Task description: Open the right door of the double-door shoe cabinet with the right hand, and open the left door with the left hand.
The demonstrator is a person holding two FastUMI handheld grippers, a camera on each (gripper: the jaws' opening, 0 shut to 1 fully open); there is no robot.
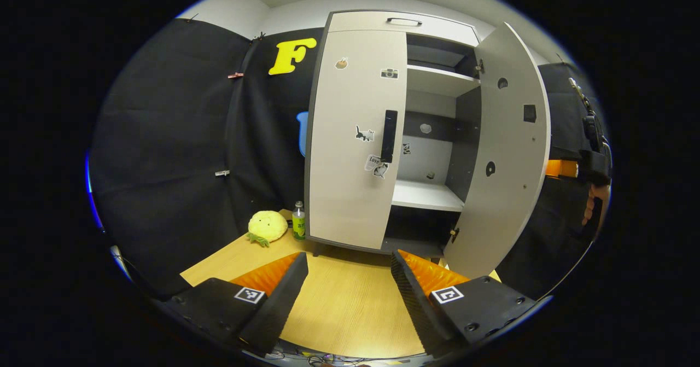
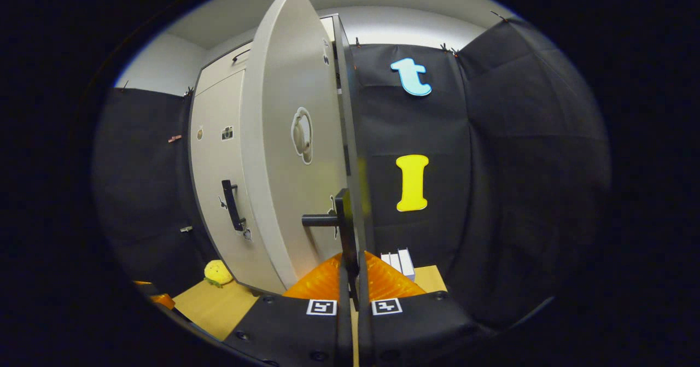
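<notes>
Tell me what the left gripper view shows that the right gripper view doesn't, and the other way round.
Left gripper view: the cabinet's inner shelves, a green bottle and the left tongs, open. Right gripper view: the right tongs shut on the right door's handle, and a white box behind them. Shared: the closed left door with its handle, the open right door, the yellow plush toy and the wooden table.
</notes>
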